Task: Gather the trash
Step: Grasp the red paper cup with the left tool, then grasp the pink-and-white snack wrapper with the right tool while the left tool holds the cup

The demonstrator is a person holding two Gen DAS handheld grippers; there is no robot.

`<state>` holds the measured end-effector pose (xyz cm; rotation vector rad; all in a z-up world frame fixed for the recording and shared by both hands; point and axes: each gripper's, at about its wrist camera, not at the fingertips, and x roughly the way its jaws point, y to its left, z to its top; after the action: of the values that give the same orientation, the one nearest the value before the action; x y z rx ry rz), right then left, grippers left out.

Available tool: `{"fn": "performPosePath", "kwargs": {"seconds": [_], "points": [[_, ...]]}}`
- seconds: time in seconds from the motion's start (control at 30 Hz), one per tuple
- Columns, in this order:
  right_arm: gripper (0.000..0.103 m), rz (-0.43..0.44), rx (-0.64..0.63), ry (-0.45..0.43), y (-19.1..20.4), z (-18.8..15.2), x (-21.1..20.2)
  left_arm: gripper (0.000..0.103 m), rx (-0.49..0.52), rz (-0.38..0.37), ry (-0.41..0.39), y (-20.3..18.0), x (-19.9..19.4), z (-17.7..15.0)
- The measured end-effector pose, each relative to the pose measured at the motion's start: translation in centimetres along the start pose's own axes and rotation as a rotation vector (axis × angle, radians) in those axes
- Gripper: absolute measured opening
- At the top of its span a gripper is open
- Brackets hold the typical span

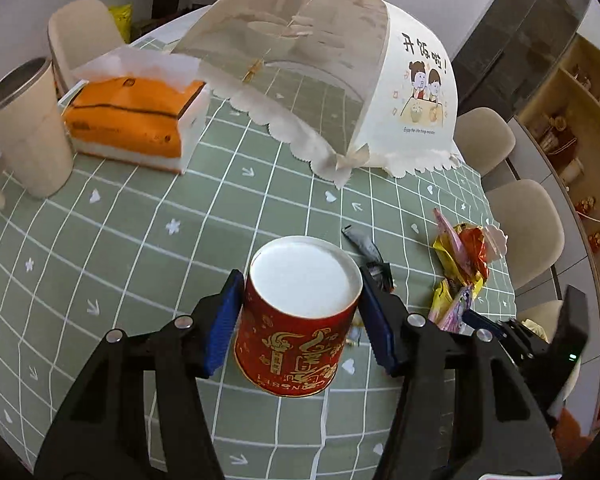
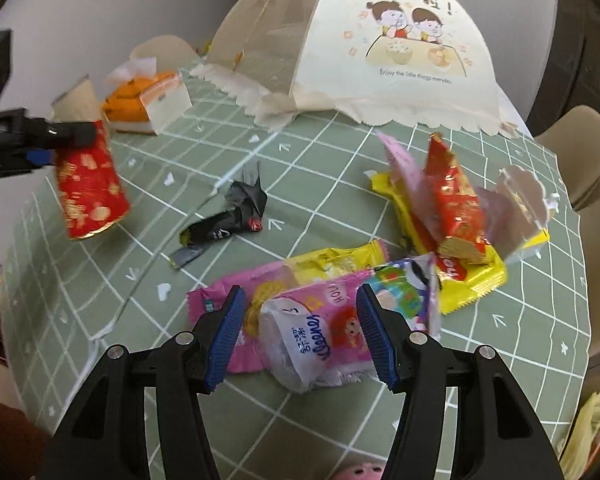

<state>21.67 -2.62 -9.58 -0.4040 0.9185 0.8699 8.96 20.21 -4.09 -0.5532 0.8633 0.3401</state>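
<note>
My left gripper [image 1: 300, 280] is shut on a red can [image 1: 296, 320] with gold print and a white top, its blue pads pressing both sides. The right wrist view shows this red can [image 2: 92, 184] hanging tilted above the table's left side. My right gripper [image 2: 300, 292] stands open low over a pink wrapper [image 2: 340, 312] and a clear Kleenex tissue pack [image 2: 300, 344], which lie between its jaws untouched. A black wrapper [image 2: 236, 216] lies mid-table. A pile of yellow and red wrappers [image 2: 452, 216] sits at the right.
A cream mesh food cover [image 1: 340, 80] fills the table's far side. An orange tissue pack [image 1: 132, 120] and a cream cup [image 1: 24, 128] stand at the far left. Beige chairs [image 1: 520, 216] line the right edge of the green checked tablecloth [image 1: 140, 240].
</note>
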Motion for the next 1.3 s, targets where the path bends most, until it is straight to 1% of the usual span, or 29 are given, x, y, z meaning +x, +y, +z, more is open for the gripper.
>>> {"fn": "performPosePath", "kwargs": {"seconds": [0.07,0.13,0.17,0.23,0.33,0.4,0.43,0.47,0.6,0.7,0.83,0.87,0.9,0.97,1.03,1.07,1.13,1.17,1.2,1.23,1.27,1.3], "points": [[0.054,-0.027,-0.024,0.03,0.3,-0.4,0.4,0.054,0.005,-0.005,0.005,-0.1,-0.2,-0.4],[0.054,-0.051,-0.052,0.065,0.3,-1.6,0.2,0.054,0.015,-0.025,0.006,-0.4,-0.5,-0.8],[0.054,-0.073,-0.063,0.077,0.1,-2.0,0.0,0.054,0.026,-0.036,0.005,-0.6,-0.8,-1.0],[0.054,-0.146,-0.082,0.1,-0.9,-3.6,-0.5,0.054,0.044,-0.05,0.004,-1.2,-1.0,-1.4],[0.054,-0.252,-0.041,0.134,-3.2,-5.4,-1.5,0.054,0.066,-0.081,0.009,-1.8,-1.3,-2.0],[0.054,-0.299,0.032,0.139,-5.0,-6.0,-2.5,0.054,0.077,-0.096,0.016,-2.2,-1.2,-2.3],[0.054,-0.295,0.079,0.124,-5.8,-6.1,-3.3,0.054,0.082,-0.101,0.018,-2.3,-1.1,-2.4],[0.054,-0.269,0.124,0.095,-6.3,-6.0,-4.2,0.054,0.086,-0.106,0.02,-2.4,-1.0,-2.5],[0.054,-0.143,0.282,-0.009,-7.4,-5.1,-6.2,0.054,0.094,-0.131,0.023,-2.3,-0.9,-2.6],[0.054,-0.087,0.393,-0.041,-8.3,-4.2,-5.6,0.054,0.097,-0.139,0.016,-2.0,-1.1,-2.4],[0.054,-0.095,0.491,-0.079,-9.9,-3.2,-3.2,0.054,0.091,-0.149,0.01,-1.2,-1.4,-2.4],[0.054,-0.084,0.516,-0.086,-10.2,-2.9,-2.7,0.054,0.088,-0.153,0.012,-0.9,-1.5,-2.4],[0.054,-0.051,0.552,-0.094,-10.7,-2.8,-2.1,0.054,0.086,-0.156,0.016,-0.8,-1.5,-2.4],[0.054,-0.008,0.587,-0.076,-11.3,-2.4,-0.7,0.054,0.08,-0.157,0.02,-0.4,-1.5,-2.5],[0.054,0.0,0.572,-0.014,-11.2,-2.0,0.8,0.054,0.073,-0.158,0.02,-0.1,-1.5,-2.5],[0.054,-0.002,0.551,0.017,-10.8,-1.8,1.5,0.054,0.071,-0.158,0.019,0.0,-1.5,-2.4],[0.054,-0.041,0.49,0.033,-9.7,-1.8,1.5,0.054,0.063,-0.158,0.013,0.3,-1.5,-2.3],[0.053,-0.059,0.452,0.056,-9.1,-1.7,1.7,0.054,0.057,-0.159,0.011,0.4,-1.5,-2.2],[0.033,-0.092,0.398,0.073,-8.3,-1.6,1.6,0.054,0.054,-0.159,0.01,0.4,-1.5,-2.2],[0.02,-0.105,0.37,0.083,-7.8,-1.7,1.4,0.054,0.051,-0.16,0.011,0.4,-1.5,-2.2],[0.019,-0.113,0.354,0.08,-7.3,-1.7,1.0,0.054,0.05,-0.162,0.013,0.4,-1.5,-2.3],[0.015,-0.12,0.342,0.06,-6.8,-1.7,0.1,0.054,0.05,-0.164,0.016,0.4,-1.5,-2.3]]}}
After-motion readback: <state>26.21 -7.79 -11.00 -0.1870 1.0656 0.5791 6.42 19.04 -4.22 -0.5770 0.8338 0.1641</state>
